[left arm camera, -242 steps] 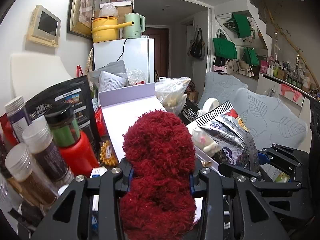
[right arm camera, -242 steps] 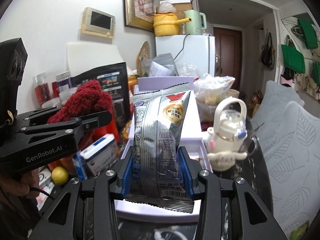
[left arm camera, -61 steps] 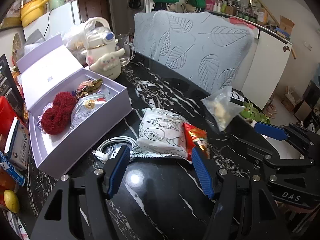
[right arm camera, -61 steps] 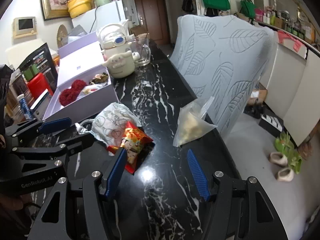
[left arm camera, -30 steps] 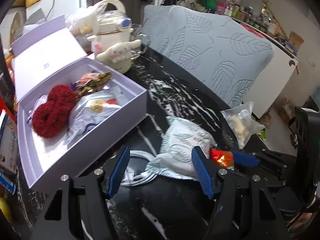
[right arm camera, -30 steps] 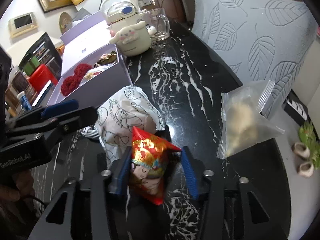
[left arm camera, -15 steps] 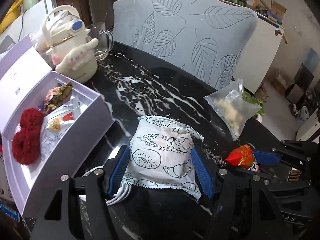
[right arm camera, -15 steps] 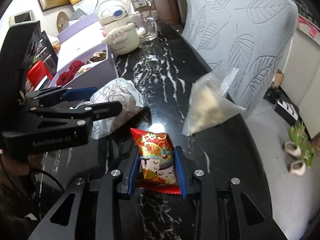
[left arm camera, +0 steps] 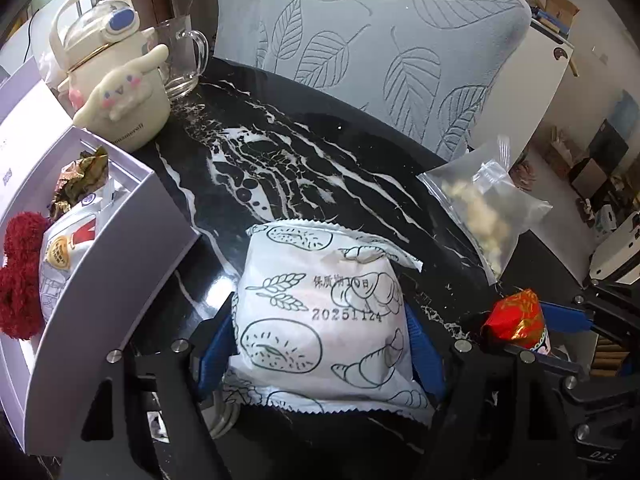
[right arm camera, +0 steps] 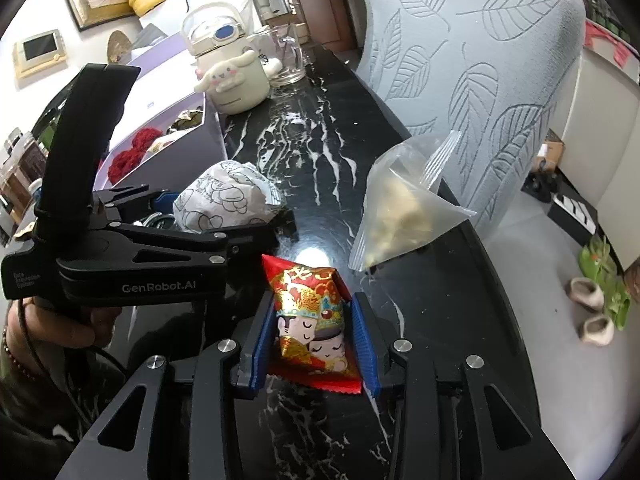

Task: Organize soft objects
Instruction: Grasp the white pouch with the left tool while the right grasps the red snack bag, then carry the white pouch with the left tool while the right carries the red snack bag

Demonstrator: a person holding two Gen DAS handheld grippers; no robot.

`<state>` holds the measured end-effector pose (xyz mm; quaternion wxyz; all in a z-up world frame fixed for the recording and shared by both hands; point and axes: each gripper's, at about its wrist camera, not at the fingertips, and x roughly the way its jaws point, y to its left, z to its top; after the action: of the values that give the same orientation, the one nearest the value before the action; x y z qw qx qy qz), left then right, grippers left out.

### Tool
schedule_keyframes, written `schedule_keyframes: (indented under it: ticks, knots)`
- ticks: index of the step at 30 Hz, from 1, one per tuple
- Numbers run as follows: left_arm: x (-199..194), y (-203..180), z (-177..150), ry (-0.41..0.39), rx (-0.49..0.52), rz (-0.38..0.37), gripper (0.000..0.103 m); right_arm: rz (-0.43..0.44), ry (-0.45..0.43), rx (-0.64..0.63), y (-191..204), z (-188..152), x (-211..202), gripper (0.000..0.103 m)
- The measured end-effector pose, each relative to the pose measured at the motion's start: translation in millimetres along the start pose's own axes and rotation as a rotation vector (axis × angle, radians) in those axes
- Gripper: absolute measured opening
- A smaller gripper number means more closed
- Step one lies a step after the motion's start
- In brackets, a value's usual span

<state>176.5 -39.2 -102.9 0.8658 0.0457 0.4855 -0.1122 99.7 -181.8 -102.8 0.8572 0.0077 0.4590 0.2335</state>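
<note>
1. Already laid in the box [left arm camera: 120, 276]: a red yarn ball [left arm camera: 20, 276], a silver packet [left arm camera: 64, 256] and a gold-wrapped sweet [left arm camera: 80, 184].
2. The white bag [left arm camera: 320, 316], resting on the table [left arm camera: 280, 168], is straddled by the left gripper [left arm camera: 320, 352]; its jaws are opening, and contact with the pads cannot be told.
3. The red packet [right arm camera: 316, 320] is pinched in the narrow right gripper [right arm camera: 316, 340], whose jaws are easing slightly.
4. Left to stow, by judgement: both these and the clear bag [left arm camera: 484, 208] near the table edge.

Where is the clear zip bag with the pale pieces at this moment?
In the right wrist view the clear zip bag lies on the black marble table near its right edge, beside the leaf-patterned chair, beyond the red snack packet.
</note>
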Motion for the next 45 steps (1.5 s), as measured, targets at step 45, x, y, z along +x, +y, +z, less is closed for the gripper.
schedule_keyframes:
  ticks: [45]
  knots:
    - [-72.7, 1.2, -66.4, -0.059, -0.090, -0.038, 0.062, -0.006, -0.057, -0.028, 47.2, -30.9, -35.8, 0.032]
